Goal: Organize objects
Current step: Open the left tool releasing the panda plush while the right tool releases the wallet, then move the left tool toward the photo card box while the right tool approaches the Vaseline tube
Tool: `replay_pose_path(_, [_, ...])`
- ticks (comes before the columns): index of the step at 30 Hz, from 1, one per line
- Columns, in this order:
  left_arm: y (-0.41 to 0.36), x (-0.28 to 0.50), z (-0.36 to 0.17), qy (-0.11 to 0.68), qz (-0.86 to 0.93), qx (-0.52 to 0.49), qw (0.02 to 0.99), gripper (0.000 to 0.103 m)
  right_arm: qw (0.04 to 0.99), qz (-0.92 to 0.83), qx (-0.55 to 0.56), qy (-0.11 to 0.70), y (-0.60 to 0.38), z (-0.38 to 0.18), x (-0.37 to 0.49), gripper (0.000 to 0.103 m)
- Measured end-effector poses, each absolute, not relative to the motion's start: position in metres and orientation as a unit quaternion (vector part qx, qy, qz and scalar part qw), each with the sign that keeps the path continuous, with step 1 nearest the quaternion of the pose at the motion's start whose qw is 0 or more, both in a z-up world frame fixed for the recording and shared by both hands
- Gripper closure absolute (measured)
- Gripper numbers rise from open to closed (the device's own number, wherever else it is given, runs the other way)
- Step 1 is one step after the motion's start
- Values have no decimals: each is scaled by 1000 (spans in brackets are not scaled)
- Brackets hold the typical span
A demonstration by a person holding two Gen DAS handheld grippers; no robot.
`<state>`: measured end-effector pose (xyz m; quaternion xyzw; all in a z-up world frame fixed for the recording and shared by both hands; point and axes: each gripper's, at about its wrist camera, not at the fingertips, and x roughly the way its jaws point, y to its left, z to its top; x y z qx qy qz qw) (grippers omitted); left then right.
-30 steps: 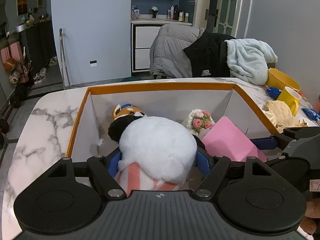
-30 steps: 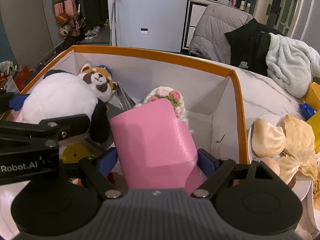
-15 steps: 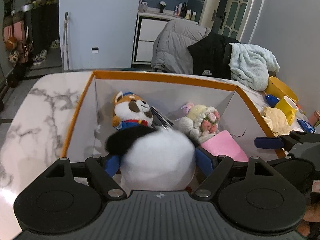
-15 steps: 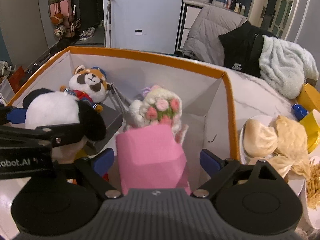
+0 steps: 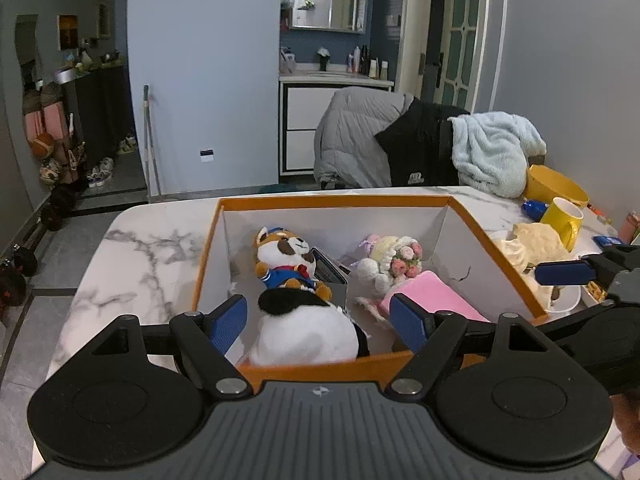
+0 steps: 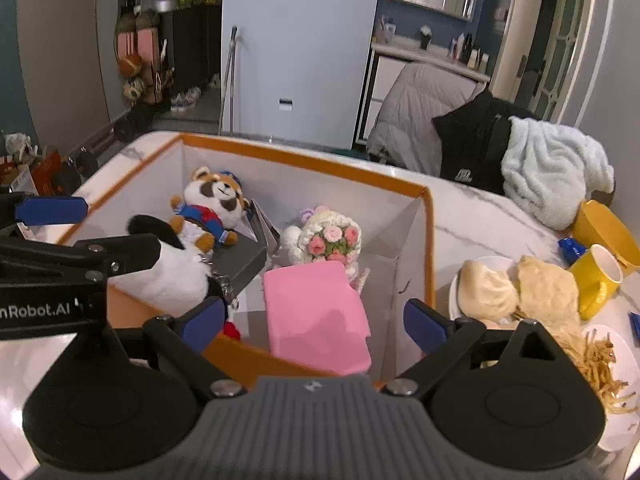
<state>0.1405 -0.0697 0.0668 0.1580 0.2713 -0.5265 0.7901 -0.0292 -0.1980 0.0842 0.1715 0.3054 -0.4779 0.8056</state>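
Observation:
An orange-rimmed white box (image 5: 332, 201) (image 6: 312, 160) stands on the marble table. In it lie a black-and-white panda plush (image 5: 304, 332) (image 6: 168, 272), a raccoon plush (image 5: 284, 256) (image 6: 216, 200), a knitted flower bouquet (image 5: 394, 260) (image 6: 330, 236), a grey box (image 6: 236, 260) and a pink pouch (image 5: 432, 300) (image 6: 316, 316). My left gripper (image 5: 318, 322) is open and empty, above the box's near edge over the panda. My right gripper (image 6: 314, 322) is open and empty, above the pink pouch.
To the right of the box are a plate of buns (image 6: 516, 288), a yellow mug (image 5: 564, 220) (image 6: 596, 276), a yellow bowl (image 5: 556, 188) and fries (image 6: 600, 364). Coats and a light-blue blanket (image 5: 492, 152) hang on chairs behind the table.
Both grippers opened, left the panda and the pink pouch in the box, and pulled back and up from it.

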Motion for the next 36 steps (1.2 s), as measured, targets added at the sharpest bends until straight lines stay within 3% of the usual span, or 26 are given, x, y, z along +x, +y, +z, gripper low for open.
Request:
replay_pose_path(10, [-15, 112, 67, 258, -520, 147, 801, 10, 819, -483, 170, 261, -127, 101, -73, 1])
replay_pose_path(17, [13, 108, 38, 292, -517, 131, 794, 9, 810, -489, 220, 237, -99, 69, -111, 1])
replay_pose_path(21, [6, 110, 10, 306, -534, 140, 775, 9, 801, -493, 245, 235, -95, 43, -120, 1])
replay_pose_path(27, [-21, 106, -15, 244, -579, 204, 751, 9, 793, -487, 271, 247, -97, 19, -126, 1])
replay_pose_path(36, [-37, 141, -39, 294, -612, 185, 711, 9, 790, -478, 286, 254, -102, 9, -129, 1])
